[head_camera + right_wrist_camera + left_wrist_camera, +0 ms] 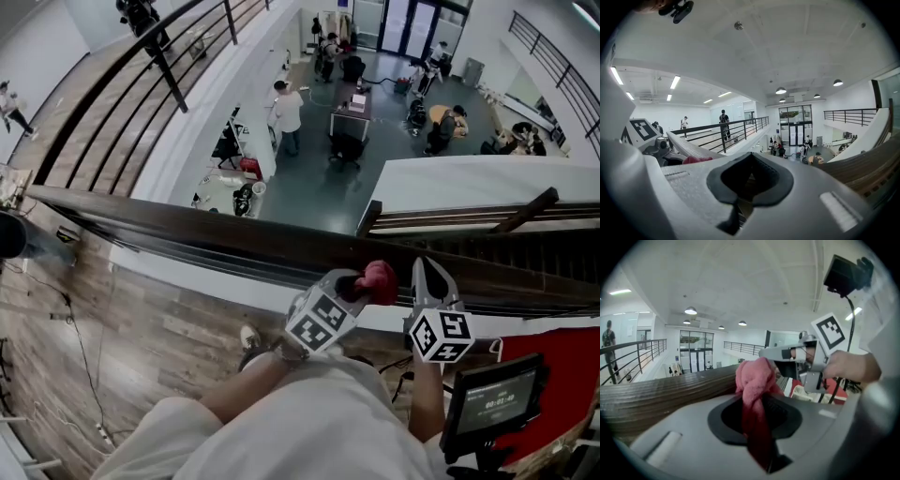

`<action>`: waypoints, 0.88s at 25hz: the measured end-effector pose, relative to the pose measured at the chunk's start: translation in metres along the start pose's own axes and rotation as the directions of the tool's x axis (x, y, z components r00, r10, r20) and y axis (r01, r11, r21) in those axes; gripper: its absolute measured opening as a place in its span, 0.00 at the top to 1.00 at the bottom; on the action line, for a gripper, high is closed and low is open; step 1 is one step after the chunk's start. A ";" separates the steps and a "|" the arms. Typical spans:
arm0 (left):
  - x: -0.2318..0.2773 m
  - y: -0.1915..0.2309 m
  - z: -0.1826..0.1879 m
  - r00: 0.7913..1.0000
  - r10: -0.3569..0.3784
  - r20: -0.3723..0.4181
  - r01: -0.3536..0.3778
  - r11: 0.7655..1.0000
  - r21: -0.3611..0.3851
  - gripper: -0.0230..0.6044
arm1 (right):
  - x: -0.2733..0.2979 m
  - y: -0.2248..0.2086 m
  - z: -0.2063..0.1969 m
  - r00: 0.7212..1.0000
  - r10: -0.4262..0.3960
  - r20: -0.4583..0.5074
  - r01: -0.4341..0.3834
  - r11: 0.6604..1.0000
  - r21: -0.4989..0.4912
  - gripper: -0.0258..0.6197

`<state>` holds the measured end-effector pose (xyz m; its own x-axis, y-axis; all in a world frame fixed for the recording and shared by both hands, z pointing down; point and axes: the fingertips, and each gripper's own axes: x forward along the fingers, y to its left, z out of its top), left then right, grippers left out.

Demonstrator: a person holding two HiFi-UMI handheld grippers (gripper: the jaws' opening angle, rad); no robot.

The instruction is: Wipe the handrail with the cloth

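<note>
Left tool: your left tool (364, 283), just right of centre in the head view, is clenched on a crumpled pinkish-red cloth (381, 277).
Cloth: it bunches up above the jaws, with a darker tail hanging down between them in the left gripper view. It sits over the rail's near edge; you cannot tell if it presses on the wood.
Handrail: the long dark-brown wooden handrail (187, 230) crosses the middle of the head view from left to right.
Right tool: your right tool (430, 267), just right of the left one, has its jaws closed together on nothing, tips over the rail.
Lower right corner: a small black screen (495, 398).
</note>
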<state>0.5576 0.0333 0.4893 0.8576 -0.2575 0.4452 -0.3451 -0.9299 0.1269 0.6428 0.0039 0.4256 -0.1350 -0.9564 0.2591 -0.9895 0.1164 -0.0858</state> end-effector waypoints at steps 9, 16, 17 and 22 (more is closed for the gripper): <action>-0.022 0.016 -0.005 1.000 -0.008 0.017 0.008 1.000 -0.009 0.84 | 0.009 0.010 0.006 1.000 -0.026 0.003 0.026 1.000 -0.015 0.96; -0.047 0.039 -0.018 1.000 0.019 0.023 -0.018 0.999 -0.047 0.84 | 0.018 0.032 0.008 0.999 -0.044 0.001 0.044 0.999 -0.016 0.96; -0.049 0.041 -0.019 0.999 0.022 0.024 -0.021 0.998 -0.053 0.84 | 0.019 0.034 0.008 0.999 -0.048 0.002 0.048 0.999 -0.014 0.96; -0.066 0.057 -0.029 0.999 0.047 0.026 -0.045 0.997 -0.068 0.83 | 0.026 0.061 0.008 1.000 -0.023 -0.004 0.023 0.999 -0.024 0.96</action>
<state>0.4698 0.0050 0.4929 0.8504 -0.3073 0.4271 -0.4080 -0.8977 0.1665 0.5793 -0.0165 0.4194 -0.1120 -0.9577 0.2652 -0.9933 0.1006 -0.0562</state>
